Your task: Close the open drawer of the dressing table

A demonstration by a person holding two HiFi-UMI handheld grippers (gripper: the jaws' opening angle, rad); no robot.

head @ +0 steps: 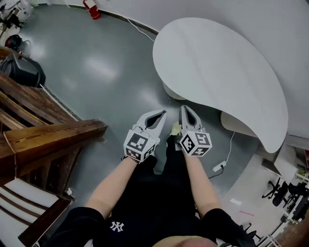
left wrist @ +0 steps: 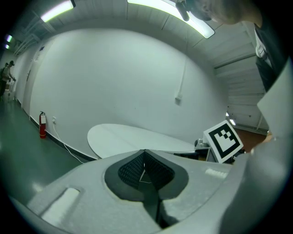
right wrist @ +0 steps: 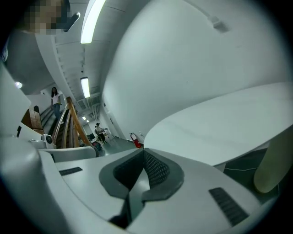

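The dressing table's white, rounded top (head: 217,67) lies ahead of me, against the white wall. It also shows in the left gripper view as the tabletop (left wrist: 137,137) and in the right gripper view as the tabletop (right wrist: 229,128). A white body part (head: 234,123) shows under its near edge, and I cannot make out a drawer front. My left gripper (head: 163,112) and right gripper (head: 185,107) are held side by side above the grey floor, short of the table and touching nothing. The left gripper (left wrist: 144,151) is shut and empty, its pads meeting. The right gripper (right wrist: 143,150) is shut and empty too.
A wooden stair railing (head: 48,130) runs along the left. A white cable with a power strip (head: 219,166) lies on the floor under the table's near end. A red fire extinguisher (head: 91,8) stands by the far wall. Office chairs (head: 285,193) are at the right.
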